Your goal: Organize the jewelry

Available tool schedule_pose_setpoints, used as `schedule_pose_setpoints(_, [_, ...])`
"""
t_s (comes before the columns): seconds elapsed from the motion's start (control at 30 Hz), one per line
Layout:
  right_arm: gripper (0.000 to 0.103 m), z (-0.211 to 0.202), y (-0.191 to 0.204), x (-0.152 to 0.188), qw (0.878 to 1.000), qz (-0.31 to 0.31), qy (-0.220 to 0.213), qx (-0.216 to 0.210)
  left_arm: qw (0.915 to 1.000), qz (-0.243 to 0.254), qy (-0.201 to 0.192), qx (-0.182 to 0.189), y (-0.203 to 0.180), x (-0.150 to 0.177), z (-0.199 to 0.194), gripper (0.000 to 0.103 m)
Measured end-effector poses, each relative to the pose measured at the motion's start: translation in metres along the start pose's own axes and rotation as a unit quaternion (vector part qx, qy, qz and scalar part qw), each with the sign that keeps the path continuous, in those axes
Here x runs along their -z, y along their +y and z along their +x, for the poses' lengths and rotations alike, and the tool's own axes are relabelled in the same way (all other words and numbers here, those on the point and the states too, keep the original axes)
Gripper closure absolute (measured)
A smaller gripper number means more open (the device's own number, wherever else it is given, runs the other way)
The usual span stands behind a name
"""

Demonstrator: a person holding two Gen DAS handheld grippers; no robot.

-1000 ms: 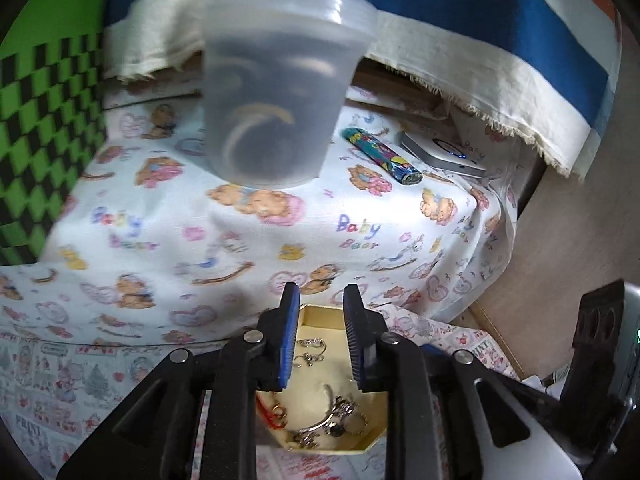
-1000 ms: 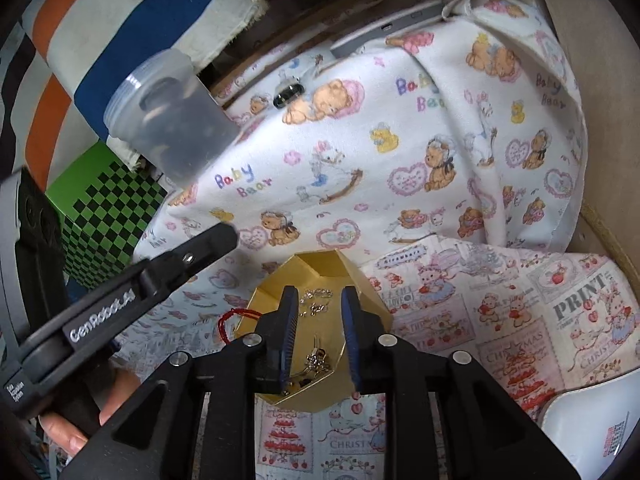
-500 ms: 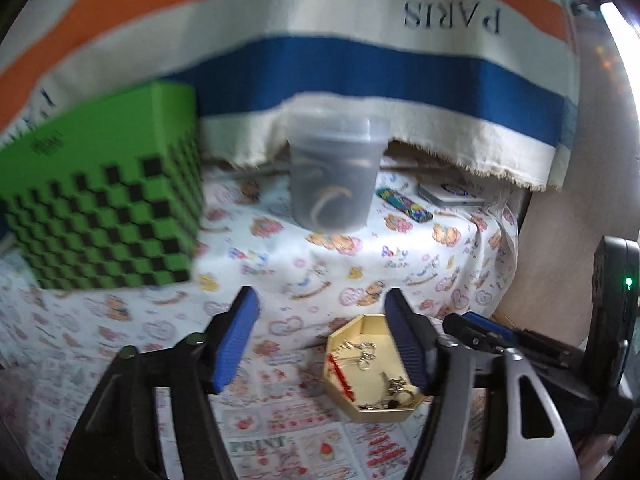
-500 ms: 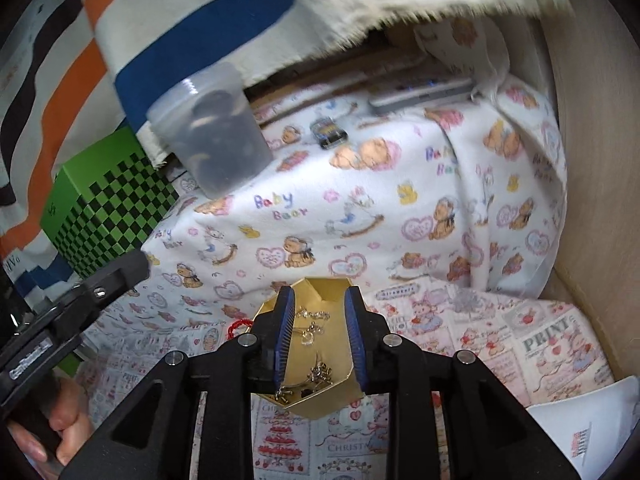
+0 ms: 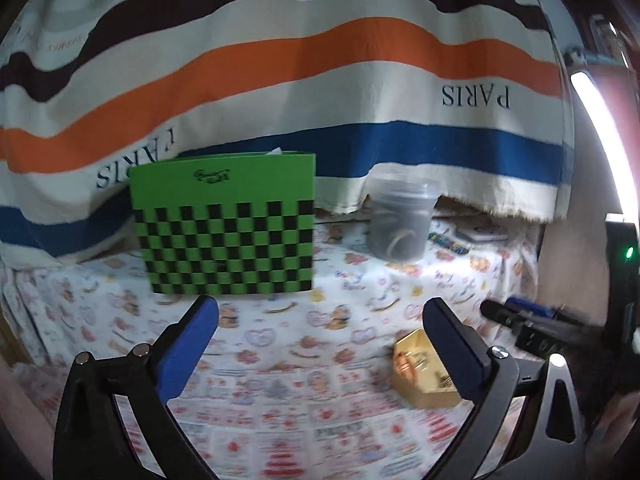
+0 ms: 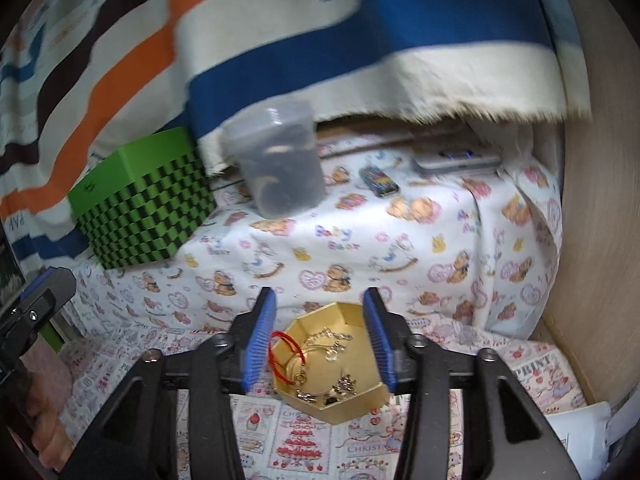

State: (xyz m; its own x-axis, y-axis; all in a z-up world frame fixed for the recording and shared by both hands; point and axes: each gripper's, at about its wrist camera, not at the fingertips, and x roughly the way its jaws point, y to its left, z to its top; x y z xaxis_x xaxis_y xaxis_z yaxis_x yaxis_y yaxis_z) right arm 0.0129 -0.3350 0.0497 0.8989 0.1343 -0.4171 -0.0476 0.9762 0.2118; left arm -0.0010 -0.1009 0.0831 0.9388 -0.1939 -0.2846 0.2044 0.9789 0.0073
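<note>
So the jewelry tray sits on the cloth-covered counter. Behind it and a bit left stands the plastic tub, the checkered box further left, a lighter right of the tub. Chains lie inside the tray.

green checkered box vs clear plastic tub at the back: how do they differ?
The green checkered box is opaque and cube-shaped; the clear plastic tub is translucent, round and tapered. The box's contents are hidden; the tub shows a pale curved item inside. Both stand upright on the bear-print cloth, apart.
</note>
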Motion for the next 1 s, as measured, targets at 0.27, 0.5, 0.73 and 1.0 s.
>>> schedule_pose_setpoints(0.27, [0.035,-0.005,0.028,0.007,0.999,-0.038,-0.012,-0.009,0.9996,-0.022,0.006,-0.015,0.036,0.02,-0.005,0.001])
schedule_pose_setpoints(0.5, [0.013,-0.002,0.042,0.017,0.998,-0.063,-0.028,-0.002,0.9981,-0.055,0.008,-0.025,0.062,0.043,0.0,0.001])
schedule_pose_setpoints(0.73, [0.001,0.003,0.054,0.031,0.996,-0.083,-0.044,-0.006,0.9985,-0.042,0.02,-0.028,0.066,0.058,0.008,0.001])
schedule_pose_setpoints(1.0, [0.0,0.012,0.066,0.049,0.991,-0.115,-0.059,0.023,0.9988,-0.043,0.009,-0.022,0.069,0.073,0.011,0.001])
